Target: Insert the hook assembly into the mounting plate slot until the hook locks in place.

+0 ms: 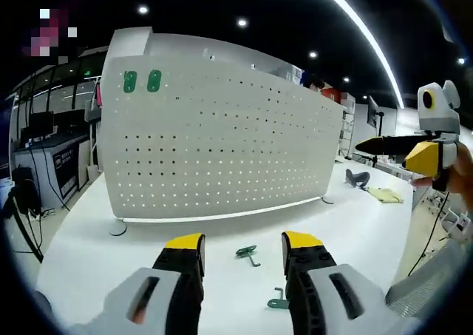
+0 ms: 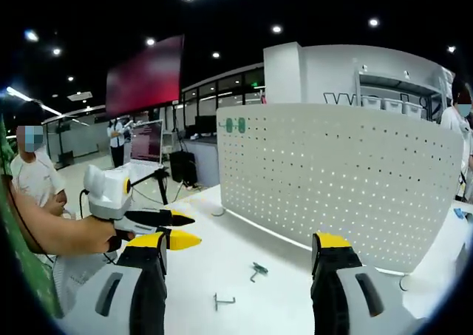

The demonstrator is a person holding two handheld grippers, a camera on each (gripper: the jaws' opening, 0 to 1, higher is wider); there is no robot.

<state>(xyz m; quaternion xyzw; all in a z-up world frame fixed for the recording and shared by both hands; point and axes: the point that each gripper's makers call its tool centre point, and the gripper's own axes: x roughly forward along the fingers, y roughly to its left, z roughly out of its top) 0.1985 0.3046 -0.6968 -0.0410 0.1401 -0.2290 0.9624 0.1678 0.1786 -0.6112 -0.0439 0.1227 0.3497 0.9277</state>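
A white perforated mounting plate (image 1: 222, 150) (image 2: 340, 180) stands upright on the white table (image 1: 96, 231). Two green hooks (image 1: 142, 81) (image 2: 235, 125) sit side by side in its upper corner. A loose green hook assembly (image 1: 247, 254) (image 2: 257, 270) lies on the table in front of the plate, and a second hook (image 1: 278, 299) (image 2: 224, 301) lies nearer to me. My left gripper (image 1: 244, 242) (image 2: 188, 229) hovers open above the table with nothing between its yellow tips. My right gripper (image 2: 242, 240) (image 1: 384, 151) is open and empty too, held off to the plate's right end.
A grey object (image 1: 358, 177) and a yellow cloth (image 1: 386, 195) lie on the table past the plate's right end. Desks with monitors (image 1: 44, 139) stand to the left. Several people (image 2: 33, 176) stand around a screen (image 2: 146, 141) in the background.
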